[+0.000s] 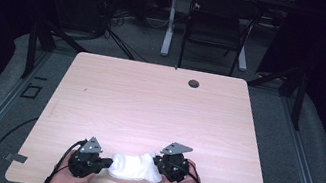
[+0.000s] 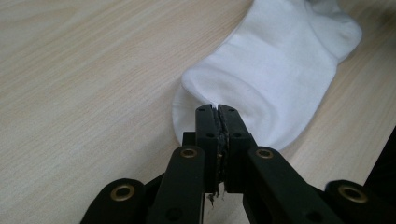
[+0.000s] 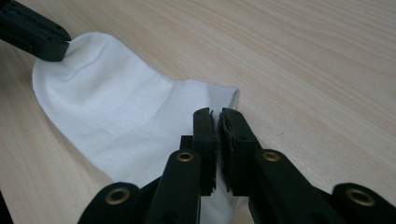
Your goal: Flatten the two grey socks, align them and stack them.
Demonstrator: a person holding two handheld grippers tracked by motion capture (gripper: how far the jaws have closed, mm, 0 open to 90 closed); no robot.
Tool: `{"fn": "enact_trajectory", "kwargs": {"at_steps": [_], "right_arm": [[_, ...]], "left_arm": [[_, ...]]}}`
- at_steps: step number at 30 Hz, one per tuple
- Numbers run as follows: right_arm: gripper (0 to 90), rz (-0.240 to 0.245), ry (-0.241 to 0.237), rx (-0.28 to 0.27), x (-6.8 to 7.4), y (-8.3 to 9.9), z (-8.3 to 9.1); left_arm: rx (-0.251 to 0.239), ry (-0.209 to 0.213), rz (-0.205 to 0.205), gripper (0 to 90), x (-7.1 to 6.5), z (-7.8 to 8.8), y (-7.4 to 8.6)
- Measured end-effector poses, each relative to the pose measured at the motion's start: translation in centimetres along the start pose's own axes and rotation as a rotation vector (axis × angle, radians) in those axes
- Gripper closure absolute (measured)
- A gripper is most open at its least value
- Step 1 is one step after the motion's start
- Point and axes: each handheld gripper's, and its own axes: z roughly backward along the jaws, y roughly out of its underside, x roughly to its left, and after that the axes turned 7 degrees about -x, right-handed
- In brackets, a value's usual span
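The sock (image 1: 133, 167) is pinched at its left end by the left gripper (image 2: 217, 108), jaws closed. Its right end is clamped by the right gripper (image 3: 218, 112), at the near table (image 1: 148, 104) edge.

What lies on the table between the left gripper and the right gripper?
The white sock spans the gap, in the high view: left gripper pinches one end, right gripper the other. No other item lies between them.

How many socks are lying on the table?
1. A white sock lies flat at the near edge of the table, stretched between the left gripper at its toe and the right gripper at its cuff. A second layer underneath cannot be excluded.
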Motion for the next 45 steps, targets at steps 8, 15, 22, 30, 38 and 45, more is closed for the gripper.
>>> {"fn": "enact_trajectory", "kwargs": {"at_steps": [8, 15, 22, 30, 38, 45], "right_arm": [[84.3, 0.007, 0.0, 0.016, -0.1, 0.2, -0.5], [84.3, 0.034, -0.006, -0.003, 0.3, -0.1, -0.4], [83.2, 0.025, -0.003, 0.019, 0.0, 0.3, -0.7], [71.6, 0.024, 0.015, -0.049, 0.1, -0.2, 0.9], [65.8, 0.064, -0.008, -0.057, 1.3, 0.1, 0.9], [60.6, 0.066, -0.019, 0.014, 1.3, 1.0, -0.4]], "left_arm": [[0.007, 0.0, -0.004, 86.6, 0.1, -0.2, 0.1], [0.008, 0.001, -0.005, 86.7, 0.1, -0.2, 0.1], [0.006, -0.004, 0.0, 83.7, 0.3, -0.3, 0.2], [-0.103, -0.005, -0.013, 70.6, 0.0, 1.1, -1.0], [-0.065, 0.039, -0.048, 63.4, -1.6, -0.4, -0.7], [-0.032, 0.033, -0.057, 60.5, -1.5, -1.1, -0.2]]}}
